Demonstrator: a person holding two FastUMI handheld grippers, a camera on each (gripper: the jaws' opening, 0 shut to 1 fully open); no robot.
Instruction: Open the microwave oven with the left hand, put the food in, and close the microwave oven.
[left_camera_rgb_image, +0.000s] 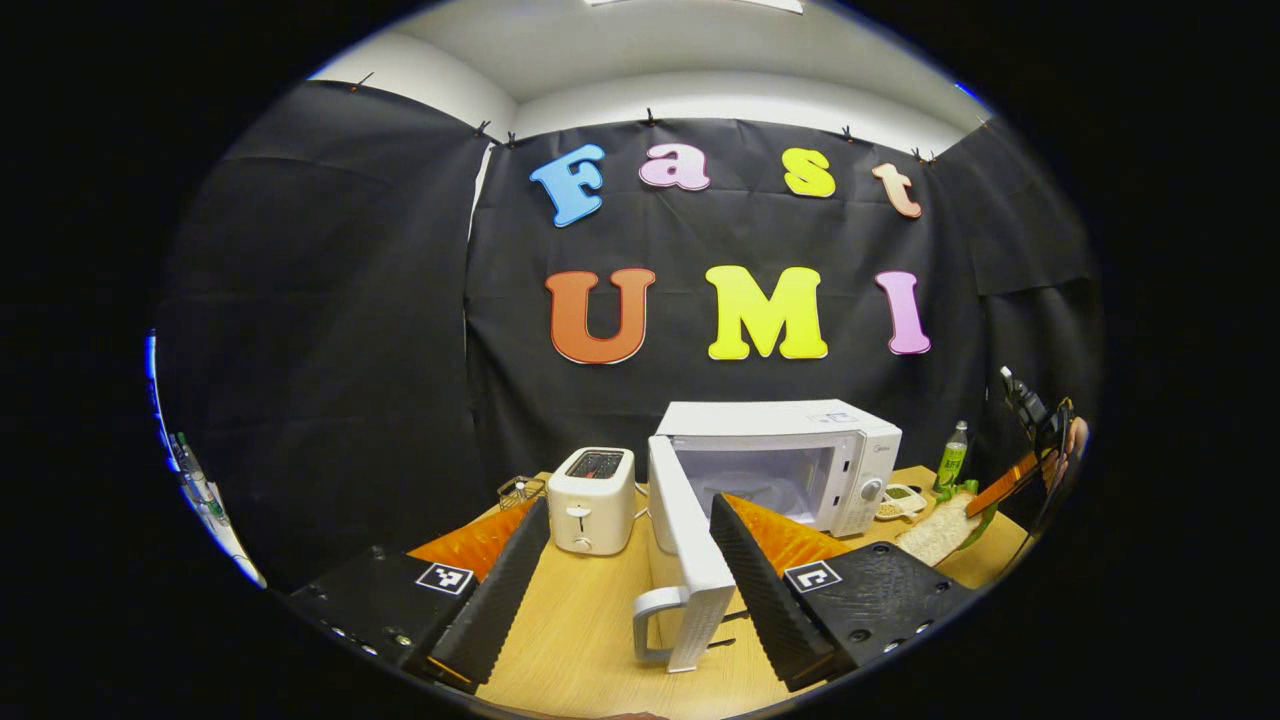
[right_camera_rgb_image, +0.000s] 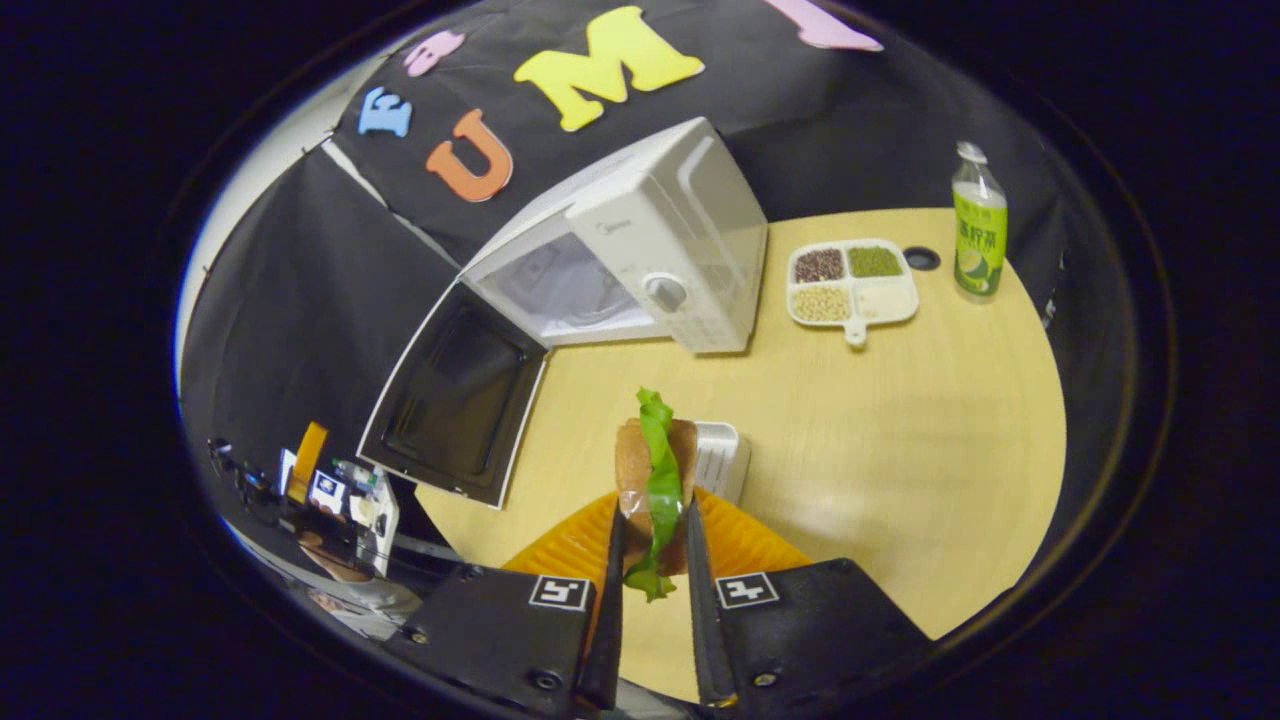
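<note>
The white microwave stands at the back of the wooden table with its door swung wide open toward me, the handle low in front. My left gripper is open, its fingers either side of the door's edge without pressing on it. In the right gripper view the microwave and its open door lie ahead. My right gripper is shut on a sandwich of brown bread and green lettuce, held above the table. That sandwich also shows at far right in the left gripper view.
A white toaster and a small wire rack stand left of the door. A divided dish of beans and a green-labelled bottle sit right of the microwave. A small white tray lies under the sandwich.
</note>
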